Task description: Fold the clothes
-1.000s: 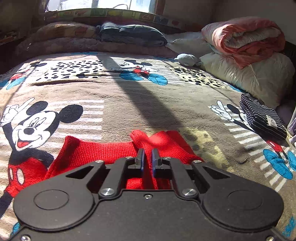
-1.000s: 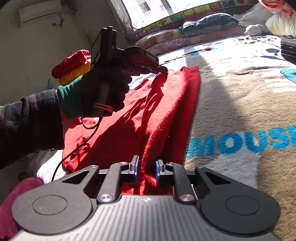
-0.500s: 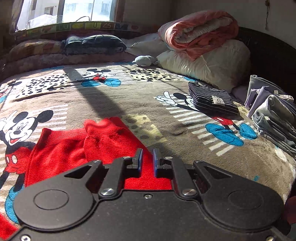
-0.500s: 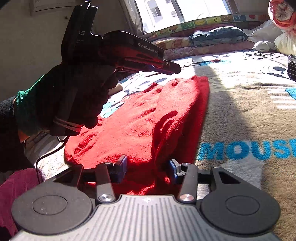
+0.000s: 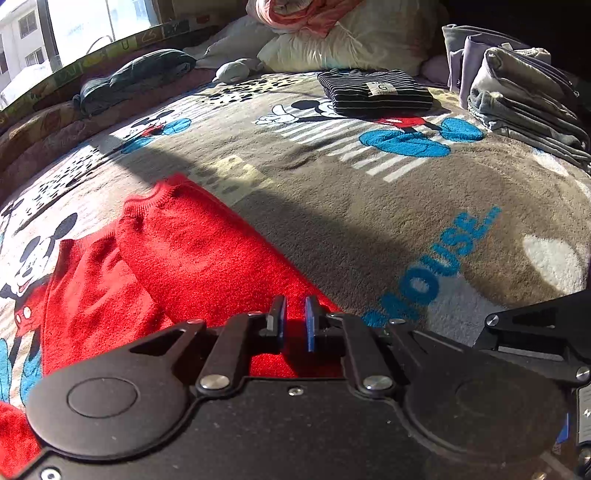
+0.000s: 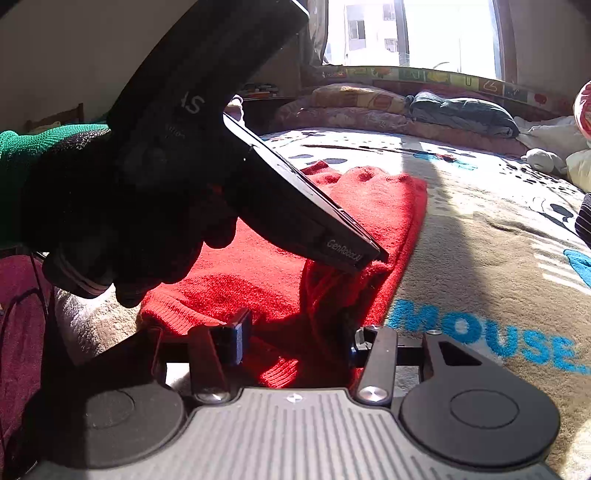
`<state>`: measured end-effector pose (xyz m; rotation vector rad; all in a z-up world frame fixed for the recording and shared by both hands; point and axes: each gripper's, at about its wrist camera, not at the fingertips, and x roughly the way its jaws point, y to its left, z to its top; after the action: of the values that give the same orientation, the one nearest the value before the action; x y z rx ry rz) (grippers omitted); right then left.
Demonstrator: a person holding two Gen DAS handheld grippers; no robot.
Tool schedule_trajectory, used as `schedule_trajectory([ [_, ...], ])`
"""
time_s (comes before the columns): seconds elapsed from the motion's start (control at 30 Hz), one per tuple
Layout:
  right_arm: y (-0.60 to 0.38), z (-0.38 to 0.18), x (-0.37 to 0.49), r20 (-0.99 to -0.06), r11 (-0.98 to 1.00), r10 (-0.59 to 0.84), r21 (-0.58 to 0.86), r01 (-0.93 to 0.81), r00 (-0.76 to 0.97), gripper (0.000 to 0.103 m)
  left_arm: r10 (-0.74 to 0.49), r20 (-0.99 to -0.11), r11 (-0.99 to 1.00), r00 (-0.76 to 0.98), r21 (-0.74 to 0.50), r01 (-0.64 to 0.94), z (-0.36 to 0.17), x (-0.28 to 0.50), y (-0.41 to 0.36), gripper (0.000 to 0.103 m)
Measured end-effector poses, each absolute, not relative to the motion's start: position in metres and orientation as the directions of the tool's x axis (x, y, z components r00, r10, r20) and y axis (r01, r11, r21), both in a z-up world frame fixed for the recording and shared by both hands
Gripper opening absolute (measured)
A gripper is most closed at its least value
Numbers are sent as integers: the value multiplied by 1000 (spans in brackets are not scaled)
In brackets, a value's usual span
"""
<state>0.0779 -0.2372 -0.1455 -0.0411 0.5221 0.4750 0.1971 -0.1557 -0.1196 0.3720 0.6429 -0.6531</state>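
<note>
Nearest in the right wrist view, the right tool [image 6: 295, 341] stands released, its two black fingers spread wide with blue pads, straddling the near ribbed hem of the red knitted sweater [image 6: 266, 266] without gripping it. Just past it, the left tool [image 6: 373, 258] comes down from the upper left, held in a black-gloved hand [image 6: 122, 221] with a green cuff, its tip pressed into a bunched fold of the red knit near the sweater's right edge.

In the left wrist view, the left tool [image 5: 294, 325] shows its blue-padded fingers drawn close with a narrow gap between them, red fabric directly beneath; whether any cloth is pinched there cannot be told. A corner of the right tool [image 5: 535, 332] shows at the right edge.

The sweater [image 5: 192, 254] lies flattened on the brown plush Mickey Mouse blanket [image 5: 369, 206] covering the bed, one sleeve folded over the body, cuff pointing away. Blue lettering on the blanket runs just beside the sweater's right edge.

Farther off, well apart from the sweater, a folded dark striped garment [image 5: 373, 90] rests on the blanket, with a stack of folded grey and lilac clothes [image 5: 517, 88] to its right. Beyond these lie a white pillow [image 5: 354, 40], a small grey soft toy [image 5: 236, 70] and a dark green bundle [image 5: 136, 77] by the sunlit window [image 6: 413, 33].
</note>
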Motion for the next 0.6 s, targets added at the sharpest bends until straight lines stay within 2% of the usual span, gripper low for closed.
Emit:
schedule_trajectory([
  [0.13, -245, -130, 59, -446, 908, 381, 14, -420, 810, 49, -461, -625, 784, 629, 44, 619, -108, 179, -134, 8],
  [0.3, -230, -120, 71, -330, 906, 341, -134, -401, 880, 50, -414, -611, 876, 675, -64, 479, -104, 164, -100, 8],
  [0.37, -224, -118, 83, -305, 902, 368, -113, -417, 879, 49, -402, -602, 896, 690, -105, 431, -99, 152, -83, 8],
  [0.43, -223, -128, 101, -353, 908, 376, -46, -417, 857, 50, -383, -606, 906, 697, -100, 411, -97, 139, -72, 8],
  [0.5, -225, -153, 125, -490, 910, 389, 74, -407, 780, 51, -366, -613, 914, 700, -95, 394, -98, 127, -60, 8],
  [0.6, -225, -156, 121, -479, 915, 387, 92, -394, 788, 51, -341, -621, 931, 706, -118, 346, -103, 114, -40, 9],
])
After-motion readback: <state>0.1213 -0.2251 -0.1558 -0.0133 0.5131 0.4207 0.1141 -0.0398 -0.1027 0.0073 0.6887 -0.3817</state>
